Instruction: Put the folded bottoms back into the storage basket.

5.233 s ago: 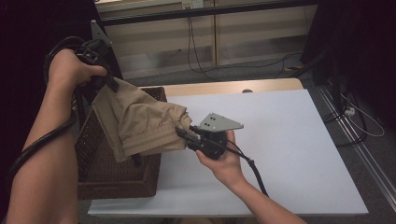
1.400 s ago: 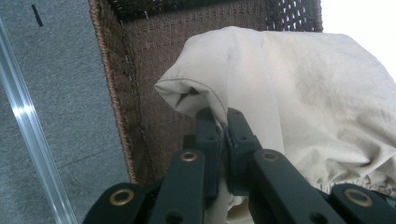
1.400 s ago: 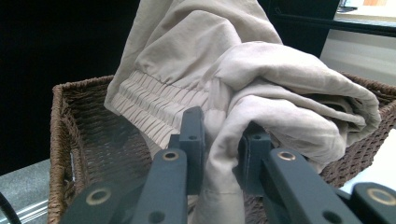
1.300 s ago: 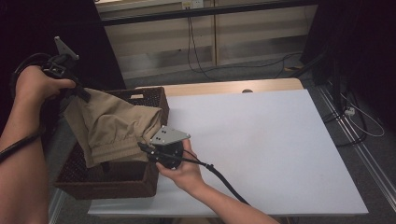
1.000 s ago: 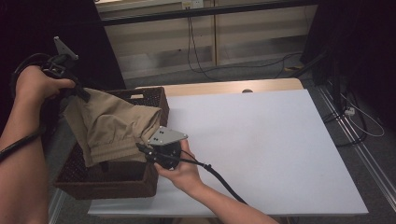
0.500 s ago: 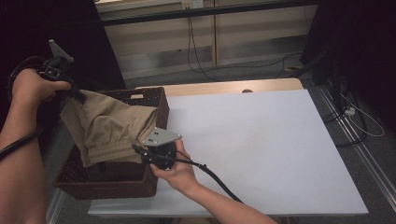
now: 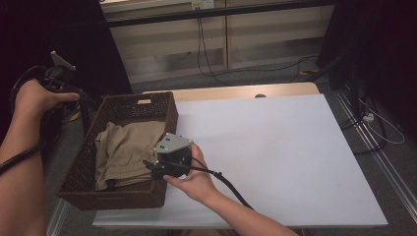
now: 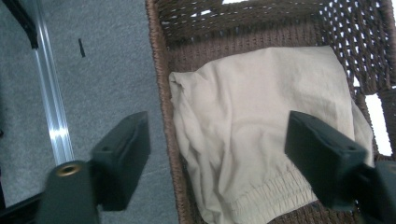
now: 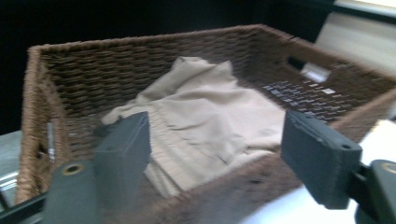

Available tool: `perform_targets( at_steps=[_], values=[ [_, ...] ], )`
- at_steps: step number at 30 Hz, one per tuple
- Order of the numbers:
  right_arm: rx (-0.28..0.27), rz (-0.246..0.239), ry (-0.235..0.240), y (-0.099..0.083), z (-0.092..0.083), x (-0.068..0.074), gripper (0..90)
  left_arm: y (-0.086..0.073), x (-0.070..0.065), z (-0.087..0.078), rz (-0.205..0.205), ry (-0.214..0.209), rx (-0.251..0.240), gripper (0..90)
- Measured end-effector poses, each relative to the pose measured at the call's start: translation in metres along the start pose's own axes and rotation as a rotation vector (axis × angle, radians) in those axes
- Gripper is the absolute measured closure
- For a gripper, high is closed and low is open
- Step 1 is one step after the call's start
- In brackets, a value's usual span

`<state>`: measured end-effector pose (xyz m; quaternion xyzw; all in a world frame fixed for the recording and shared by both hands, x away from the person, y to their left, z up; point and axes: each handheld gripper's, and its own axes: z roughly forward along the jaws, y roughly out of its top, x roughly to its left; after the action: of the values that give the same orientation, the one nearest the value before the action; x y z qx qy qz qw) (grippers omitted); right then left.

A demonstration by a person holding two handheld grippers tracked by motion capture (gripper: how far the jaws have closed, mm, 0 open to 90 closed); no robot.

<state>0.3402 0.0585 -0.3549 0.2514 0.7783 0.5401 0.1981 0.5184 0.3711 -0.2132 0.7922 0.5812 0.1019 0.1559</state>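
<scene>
A tan garment (image 7: 125,152) lies crumpled inside the brown wicker basket (image 7: 108,199) at the table's left end. My left gripper (image 7: 74,91) is held up beyond the basket's left rim. In the left gripper view that gripper (image 8: 215,126) looks down on the garment (image 8: 252,84) and the basket's wall (image 8: 161,70); its jaws have just been opening and grip nothing. My right gripper (image 7: 147,166) hovers at the basket's right rim and points into it. Its jaws (image 9: 215,126) have also just been opening, and the garment (image 9: 205,107) lies below them, untouched.
The white table top (image 7: 275,147) stretches to the right of the basket. A wooden strip (image 7: 236,91) runs along its far edge. Grey floor with an aluminium rail (image 8: 53,107) lies left of the basket. Cables (image 7: 373,123) trail on the floor at right.
The garment, which hung stretched between both grippers above the basket, has dropped into the basket. Both grippers have opened and let go of it. The left hand sank a little.
</scene>
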Motion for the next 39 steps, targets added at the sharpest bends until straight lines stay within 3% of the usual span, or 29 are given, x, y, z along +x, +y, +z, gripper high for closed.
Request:
perform_targets(
  at_steps=[3,12,23,26,39],
  values=[
    [-0.003,0.010,-0.007,0.000,-0.012,-0.010,20.8,-0.002,-0.009,0.000,0.018,-0.024,-0.031,19.7],
    [-0.015,0.051,-0.046,-0.013,-0.048,-0.043,18.3,-0.009,-0.031,0.007,0.048,-0.068,-0.057,18.0],
    [0.006,0.080,-0.058,-0.031,-0.078,-0.066,16.9,-0.009,-0.069,0.018,0.138,-0.115,-0.084,17.3],
    [0.016,0.075,-0.066,-0.036,-0.085,-0.071,16.4,-0.010,-0.078,0.021,0.146,-0.133,-0.088,16.7],
    [0.035,0.108,-0.061,-0.058,-0.104,-0.090,14.7,-0.014,-0.101,0.033,0.188,-0.160,-0.099,15.8]
  ],
)
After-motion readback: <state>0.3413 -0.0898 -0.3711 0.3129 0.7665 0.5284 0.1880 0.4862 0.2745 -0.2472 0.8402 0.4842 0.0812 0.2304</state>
